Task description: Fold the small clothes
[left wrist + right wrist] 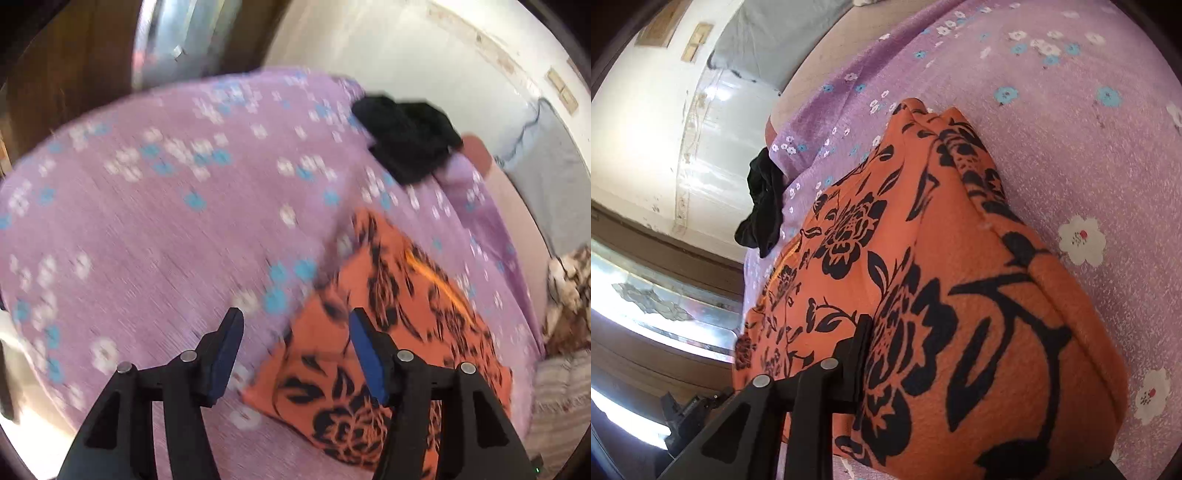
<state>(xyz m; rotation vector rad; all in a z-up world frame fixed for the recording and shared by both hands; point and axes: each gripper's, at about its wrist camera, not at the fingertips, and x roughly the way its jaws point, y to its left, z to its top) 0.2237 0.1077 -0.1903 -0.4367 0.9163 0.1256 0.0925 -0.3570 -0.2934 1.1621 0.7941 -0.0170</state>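
- My left gripper (295,354) hung with its 2 blue-padded fingers (364,354) spread apart, nothing between them, above the near edge of the orange garment with black flowers (391,325).
- That garment lay on the purple floral bedsheet (147,229), bunched, toward the right of my left view.
- My right gripper (923,369) was pressed into the same orange cloth (923,258); only 1 black finger (857,354) showed, the cloth draped over the rest, so I could not tell whether it was clamped or loose.
- A crumpled black garment (406,140) sat at the far edge of the sheet, well apart from the orange one.
- The left view was motion-blurred.
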